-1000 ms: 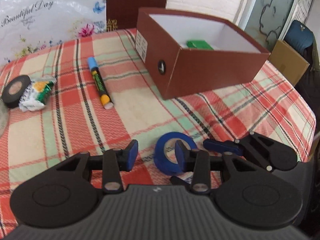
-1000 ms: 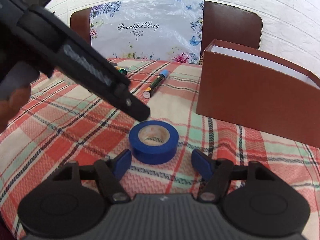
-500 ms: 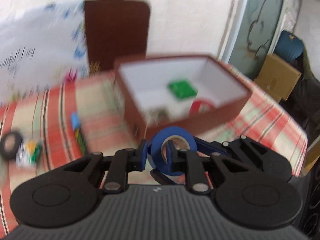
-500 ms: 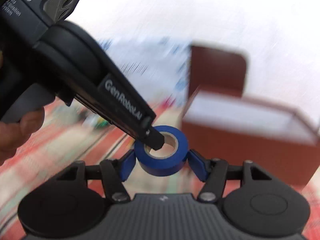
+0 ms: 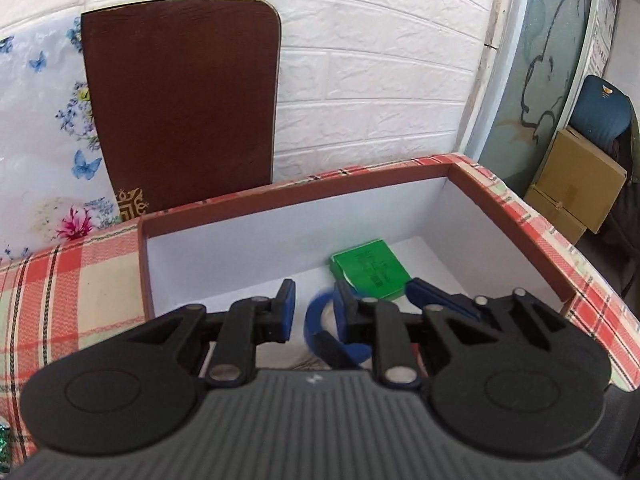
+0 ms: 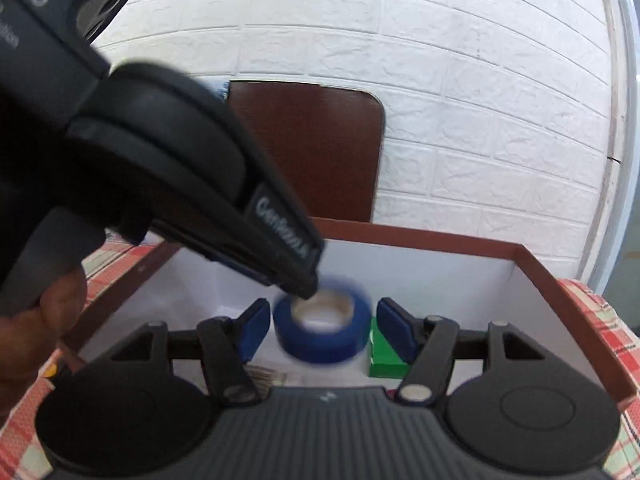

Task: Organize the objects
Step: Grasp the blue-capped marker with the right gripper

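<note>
A blue tape roll [image 6: 322, 334] is blurred in mid-air over the open brown box [image 6: 532, 272], between the spread pads of my right gripper [image 6: 320, 330] without touching them. My left gripper [image 5: 314, 312] is open above the box [image 5: 508, 224]; the roll [image 5: 316, 322] sits by its right finger, which reaches into the roll's hole in the right wrist view. A green packet [image 5: 370, 274] lies on the box's white floor and also shows in the right wrist view [image 6: 382, 354].
The box stands on a red plaid tablecloth [image 5: 68, 292]. A brown chair back [image 5: 180, 108] and a floral plastic sheet [image 5: 40, 152] stand behind it against a white brick wall. Cardboard boxes [image 5: 572, 196] sit off to the right.
Both grippers carried the blue tape roll from the tablecloth up over the box, then both opened. The roll is now loose and blurred above the box floor.
</note>
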